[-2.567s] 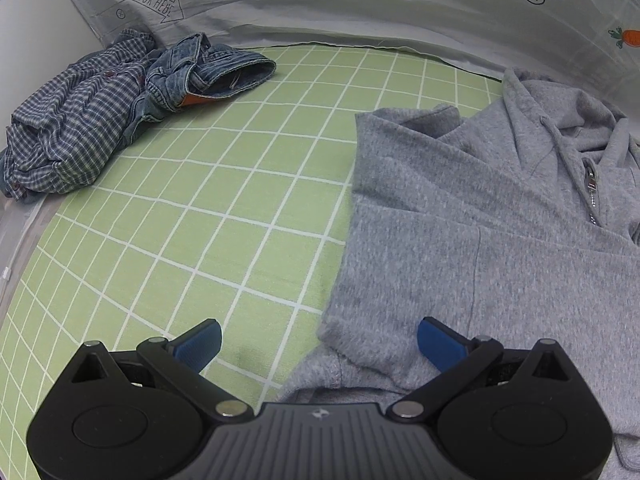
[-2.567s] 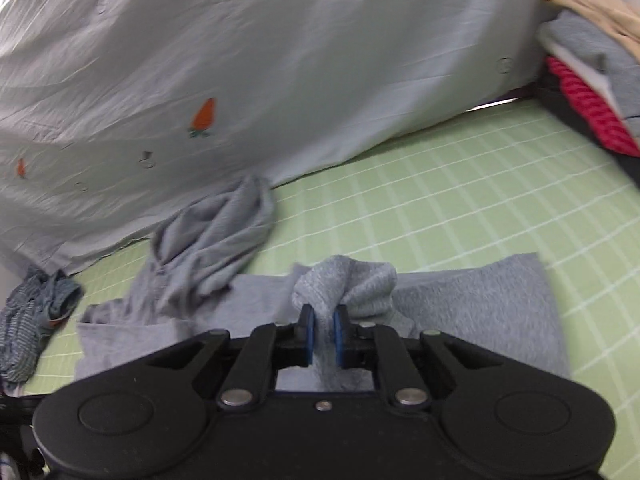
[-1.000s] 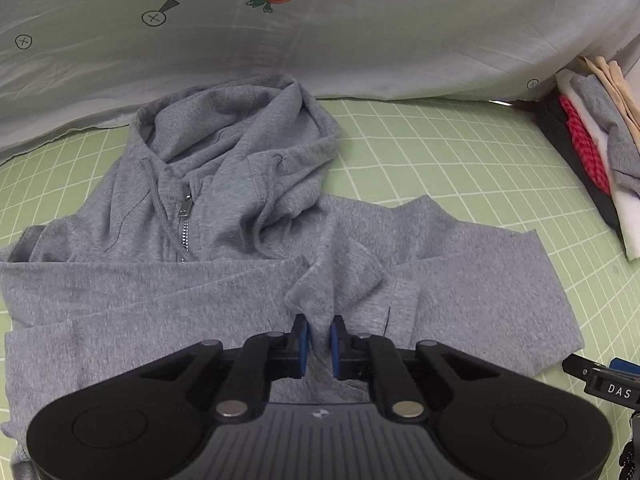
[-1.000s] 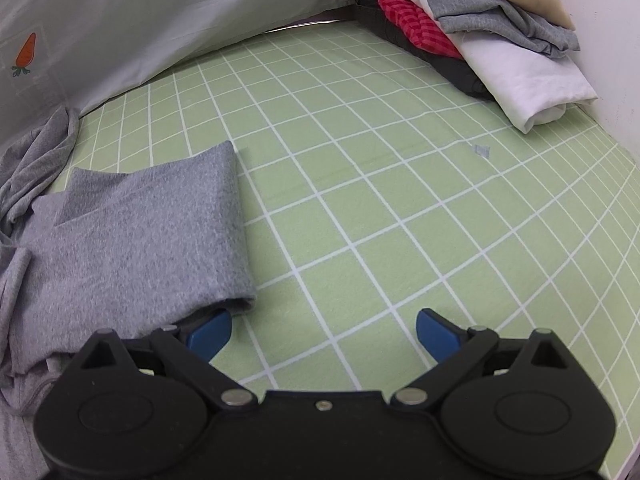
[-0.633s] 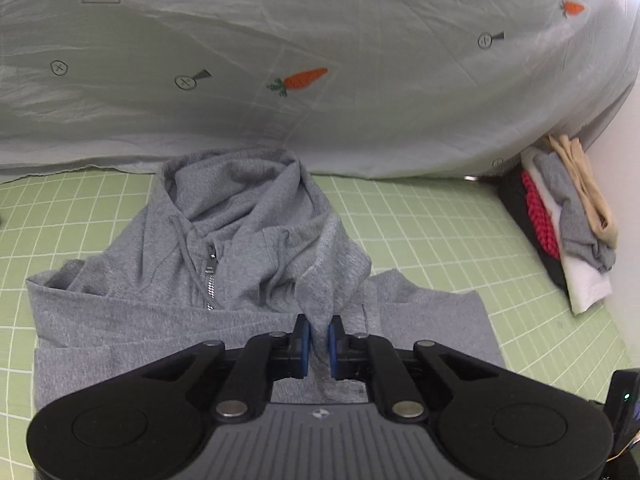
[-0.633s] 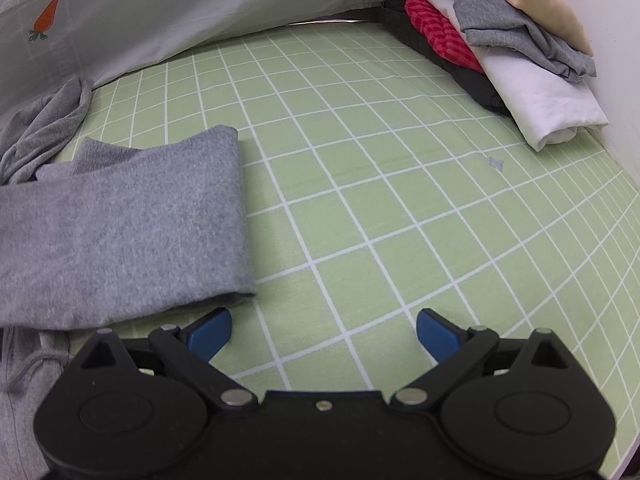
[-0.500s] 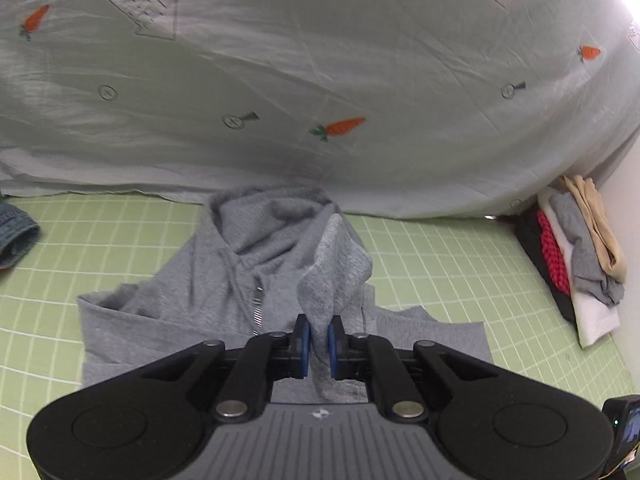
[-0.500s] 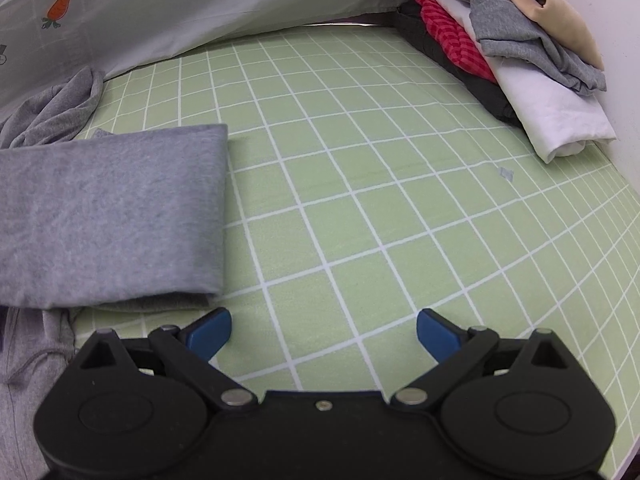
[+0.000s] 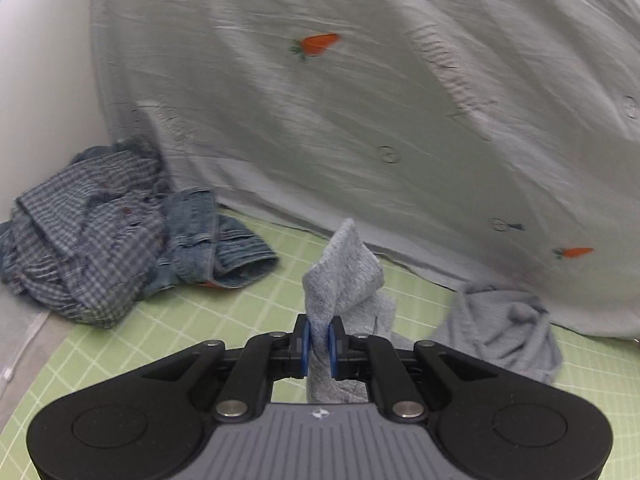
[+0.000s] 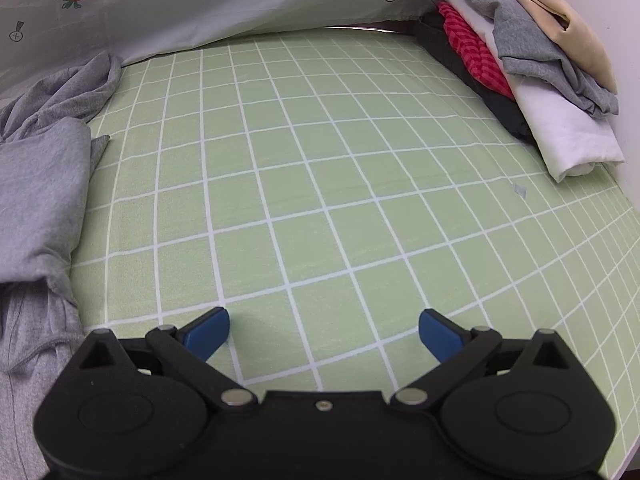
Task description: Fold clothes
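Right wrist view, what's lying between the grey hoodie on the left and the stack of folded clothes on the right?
Nothing: in the right wrist view only bare green checked sheet lies between the grey hoodie and the stack of folded clothes.

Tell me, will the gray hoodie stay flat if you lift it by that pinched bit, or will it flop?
Probably flop: the gray hoodie already droops in soft folds around the left gripper shut on it. Its hood lies slumped on the green mat, so it looks limp. It likely won't slip easily; the knit looks fuzzy.
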Available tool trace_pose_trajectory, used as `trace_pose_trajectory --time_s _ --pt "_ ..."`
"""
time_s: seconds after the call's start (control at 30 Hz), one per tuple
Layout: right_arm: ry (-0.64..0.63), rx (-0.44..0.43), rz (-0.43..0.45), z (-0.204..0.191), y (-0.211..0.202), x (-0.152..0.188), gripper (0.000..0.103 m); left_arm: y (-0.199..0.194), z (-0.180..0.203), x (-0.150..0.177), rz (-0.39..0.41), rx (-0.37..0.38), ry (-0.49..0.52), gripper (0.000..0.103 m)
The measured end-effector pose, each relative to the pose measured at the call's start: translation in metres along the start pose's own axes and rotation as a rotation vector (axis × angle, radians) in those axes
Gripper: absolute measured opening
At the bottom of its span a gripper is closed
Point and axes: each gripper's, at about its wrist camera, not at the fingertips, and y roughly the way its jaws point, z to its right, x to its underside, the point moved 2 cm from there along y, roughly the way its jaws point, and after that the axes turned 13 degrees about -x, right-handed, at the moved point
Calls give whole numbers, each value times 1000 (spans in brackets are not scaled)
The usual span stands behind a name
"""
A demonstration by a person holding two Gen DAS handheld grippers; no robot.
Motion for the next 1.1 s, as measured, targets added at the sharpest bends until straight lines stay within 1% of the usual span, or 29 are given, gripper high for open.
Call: trace_pose_trajectory --time_s 0.07,0.1,0.13,0.2,0.23,0.27,0.3,0.37,0.4,0.43,0.5,0.63,0.73,0.77,0.8,0.83,0.9,0.97,1.03,1.1 --pt "-16 5 -5 -3 0 0 102 23 -16 3 -45 -120 -20 27" --pt "-26 7 -8 -5 -1 -1 102 31 -23 7 -66 -154 -19 29" --pt "-36 9 -10 -7 -1 -1 102 37 -28 11 -84 -156 -23 33" --pt "-55 14 -15 -11 -1 -1 102 44 -34 22 -120 -121 -38 39" --pt "-65 18 -18 -13 -1 -1 102 46 -35 29 -139 -91 -48 43" --pt "-71 21 -21 -15 -1 -1 102 49 -35 36 -156 -64 -49 45" --pt "-73 21 -25 -17 -2 -2 102 51 -31 42 -172 -38 -35 46" --pt "-73 21 -35 -19 -1 -3 102 56 -21 55 -191 -2 10 57" --pt "-75 23 -41 -21 -1 -4 102 58 -16 62 -198 10 32 60" --pt "-77 25 -47 -22 -1 -5 102 60 -12 67 -205 19 50 66" --pt "-82 27 -56 -25 0 -6 102 67 -2 79 -226 27 89 68" --pt "-94 29 -68 -31 0 -7 102 77 5 92 -233 -16 119 67" --pt "-94 33 -68 -34 -1 -7 102 83 2 94 -241 -27 102 65" --pt "-94 34 -67 -35 -2 -8 102 85 0 95 -241 -33 93 63" --pt "-91 35 -64 -35 -2 -8 102 86 -1 95 -228 -40 87 59" --pt "-86 35 -61 -35 -2 -8 102 86 -2 94 -210 -49 96 49" --pt "-75 34 -54 -34 -2 -9 102 87 -3 92 -195 -45 109 40" --pt "-54 24 -47 -33 -2 -9 102 87 -9 87 -208 -17 47 24" --pt "-38 10 -35 -33 -4 -8 102 85 -15 81 -217 8 -20 17" --pt "-33 2 -19 -33 -7 -7 102 78 -17 74 -207 21 -63 15"
